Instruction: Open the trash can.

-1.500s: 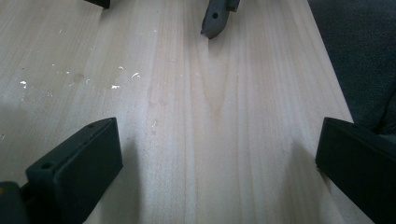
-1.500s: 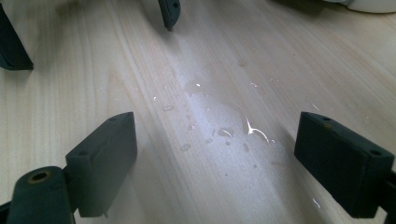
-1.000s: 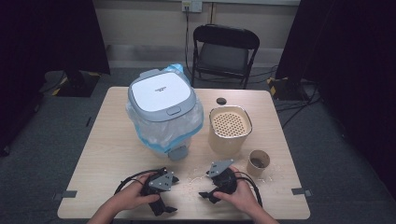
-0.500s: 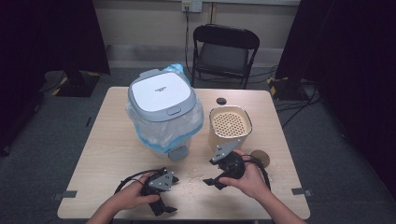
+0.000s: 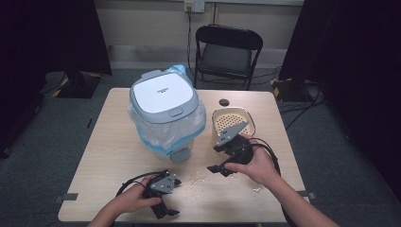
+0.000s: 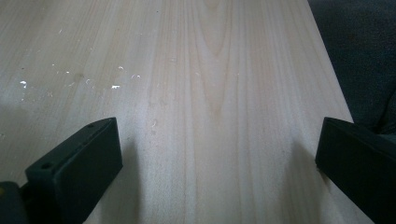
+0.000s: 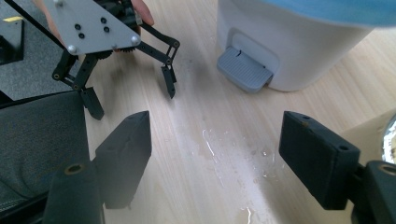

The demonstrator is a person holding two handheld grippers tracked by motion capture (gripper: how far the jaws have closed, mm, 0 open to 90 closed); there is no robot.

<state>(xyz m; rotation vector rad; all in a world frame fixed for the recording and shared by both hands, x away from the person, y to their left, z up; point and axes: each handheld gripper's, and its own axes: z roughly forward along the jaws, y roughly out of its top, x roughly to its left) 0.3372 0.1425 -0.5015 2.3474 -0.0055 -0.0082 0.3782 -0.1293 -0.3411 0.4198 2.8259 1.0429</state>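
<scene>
My left gripper [image 5: 166,213] rests near the table's front edge, its jaws open over bare wood [image 6: 215,158]. My right gripper [image 5: 218,170] hangs above the table in front of the beige perforated basket [image 5: 226,122]. Its jaws [image 7: 215,154] are open with nothing between them, and they have just been closing a little. In the right gripper view the left gripper [image 7: 133,93] shows at the upper left, and the bin's grey pedal [image 7: 245,70] lies ahead.
A white pedal bin [image 5: 163,94] lined with a blue-tinted plastic bag stands at the table's middle back. Wet streaks and pale flecks [image 5: 198,179] lie on the wood between the grippers. A small black disc [image 5: 223,101] lies behind the basket. A black chair [image 5: 229,47] stands beyond the table.
My right gripper has risen from the table and shifted right towards the basket, and its hand now covers the small cup that showed there. The left gripper has stayed put.
</scene>
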